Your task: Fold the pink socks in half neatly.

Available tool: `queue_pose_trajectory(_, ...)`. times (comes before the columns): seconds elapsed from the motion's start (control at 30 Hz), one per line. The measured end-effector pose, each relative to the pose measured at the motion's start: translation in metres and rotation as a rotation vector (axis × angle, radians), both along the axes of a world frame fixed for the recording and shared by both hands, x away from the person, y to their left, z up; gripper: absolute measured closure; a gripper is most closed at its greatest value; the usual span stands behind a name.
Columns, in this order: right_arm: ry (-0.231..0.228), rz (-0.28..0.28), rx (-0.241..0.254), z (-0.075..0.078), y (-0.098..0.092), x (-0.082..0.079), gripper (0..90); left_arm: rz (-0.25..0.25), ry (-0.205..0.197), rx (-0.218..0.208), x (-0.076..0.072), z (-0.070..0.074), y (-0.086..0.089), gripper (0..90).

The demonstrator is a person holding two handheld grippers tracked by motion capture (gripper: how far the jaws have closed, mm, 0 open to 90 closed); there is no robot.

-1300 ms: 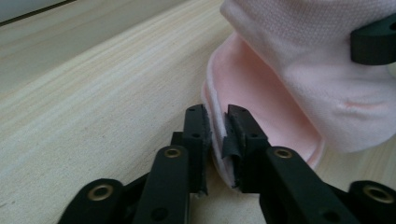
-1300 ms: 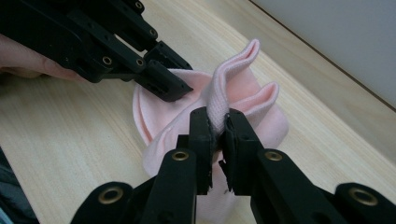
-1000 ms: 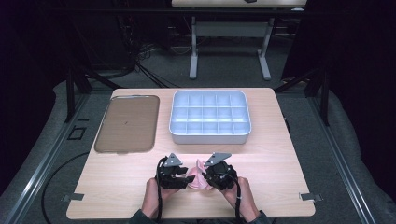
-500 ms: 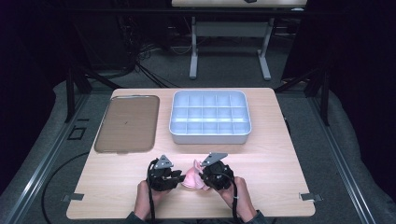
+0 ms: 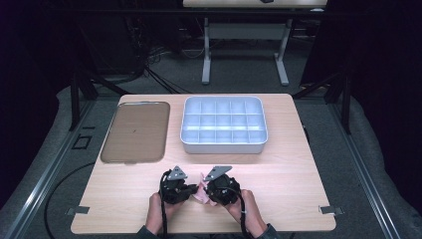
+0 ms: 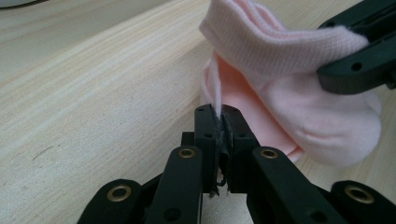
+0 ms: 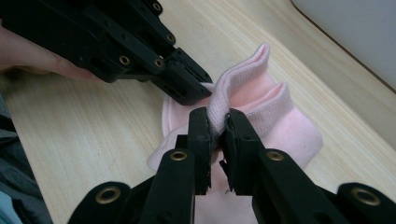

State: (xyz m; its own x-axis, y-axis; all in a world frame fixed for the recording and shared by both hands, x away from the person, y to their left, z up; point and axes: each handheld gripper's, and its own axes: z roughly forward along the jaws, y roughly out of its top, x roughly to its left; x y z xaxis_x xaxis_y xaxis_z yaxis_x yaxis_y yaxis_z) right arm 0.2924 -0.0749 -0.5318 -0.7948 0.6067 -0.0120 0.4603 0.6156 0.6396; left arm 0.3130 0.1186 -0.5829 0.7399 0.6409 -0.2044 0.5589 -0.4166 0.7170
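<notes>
1. The left gripper [image 6: 219,122] was clenched on a thin edge of the pink sock [image 6: 289,93]; its jaws had just been closing, with that edge of fabric pinched between them.
2. The right gripper [image 7: 217,126] was clamped on the ribbed cuff of the pink sock [image 7: 261,112], the cuff standing up in a fold between its jaws.
3. In the high view the left gripper [image 5: 191,188] and the right gripper [image 5: 208,189] sat close together at the near edge of the table [image 5: 288,169], tips facing each other, with the pink sock [image 5: 201,193] between them; most of the sock was hidden behind the gripper bodies.
4. The sock lay partly on the wooden tabletop, its cuff end lifted; its toe end was cut off by the right gripper's jaws in the right gripper view.
5. The person's hands [image 5: 155,215] entered from the bottom edge, the forearms cut off by the frame.
6. Farther back stood a white compartment tray [image 5: 223,124], and to its left a flat brown tray [image 5: 135,132], both well apart from the sock.
7. No writing or label could be read on anything.
</notes>
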Motion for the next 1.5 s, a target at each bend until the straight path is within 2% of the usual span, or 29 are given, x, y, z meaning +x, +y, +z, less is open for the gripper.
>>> queue_pose_trajectory(0.07, -0.005, 0.011, 0.002, -0.001, 0.003, 0.0, 81.8, 0.001, 0.001, -0.002, 0.0, 0.0, 0.0, 86.0)
queue_pose_trajectory(0.1, 0.006, 0.018, -0.011, -0.001, 0.005, 0.001, 81.7, 0.001, 0.002, -0.002, 0.0, 0.0, 0.0, 86.0)
queue_pose_trajectory(0.13, 0.005, 0.017, 0.001, -0.002, 0.006, 0.001, 81.7, 0.001, 0.0, -0.001, 0.0, 0.0, 0.0, 85.9)
queue_pose_trajectory(0.23, 0.025, 0.032, -0.005, -0.007, 0.007, 0.003, 79.9, 0.015, 0.004, -0.013, 0.0, -0.001, 0.0, 83.4)
queue_pose_trajectory(0.33, 0.036, 0.039, 0.004, -0.009, 0.007, 0.004, 64.4, 0.028, 0.013, -0.027, 0.0, -0.001, 0.003, 75.4)
queue_pose_trajectory(0.43, 0.037, 0.044, 0.016, -0.007, 0.003, 0.003, 57.9, 0.041, 0.01, -0.033, 0.0, 0.0, 0.006, 68.4)
queue_pose_trajectory(0.53, 0.026, 0.047, 0.057, -0.001, -0.006, 0.0, 51.8, 0.059, -0.002, -0.047, 0.0, 0.004, 0.012, 61.9)
queue_pose_trajectory(0.7, 0.017, 0.017, 0.074, 0.003, -0.018, -0.001, 49.9, 0.084, -0.006, -0.053, -0.001, 0.009, 0.017, 56.4)
queue_pose_trajectory(0.77, 0.014, -0.02, 0.075, -0.001, -0.027, 0.003, 49.9, 0.104, -0.01, -0.055, -0.002, 0.011, 0.021, 49.1)
queue_pose_trajectory(0.83, 0.025, -0.033, 0.068, -0.002, -0.028, 0.004, 49.6, 0.124, -0.014, -0.057, -0.003, 0.014, 0.024, 46.6)
queue_pose_trajectory(0.87, 0.03, -0.046, 0.051, -0.007, -0.03, 0.006, 49.2, 0.134, -0.019, -0.057, -0.004, 0.016, 0.027, 42.4)
queue_pose_trajectory(0.97, 0.042, -0.046, 0.031, -0.012, -0.03, 0.007, 48.7, 0.167, -0.034, -0.062, -0.004, 0.023, 0.032, 40.0)
queue_pose_trajectory(1.07, 0.045, -0.04, 0.012, -0.019, -0.027, 0.007, 47.7, 0.172, -0.05, -0.078, -0.004, 0.03, 0.034, 36.8)
queue_pose_trajectory(1.13, 0.046, -0.039, 0.0, -0.022, -0.025, 0.008, 47.2, 0.154, -0.055, -0.078, -0.003, 0.034, 0.03, 33.7)
queue_pose_trajectory(1.23, 0.051, -0.036, -0.015, -0.025, -0.022, 0.009, 46.5, 0.114, -0.059, -0.063, -0.002, 0.034, 0.019, 31.2)
queue_pose_trajectory(1.33, 0.047, -0.035, -0.03, -0.026, -0.021, 0.01, 46.1, 0.09, -0.051, -0.026, -0.002, 0.028, 0.01, 31.2)
queue_pose_trajectory(1.5, 0.057, -0.036, -0.033, -0.029, -0.021, 0.011, 44.9, 0.099, -0.038, 0.022, -0.002, 0.016, 0.008, 32.2)
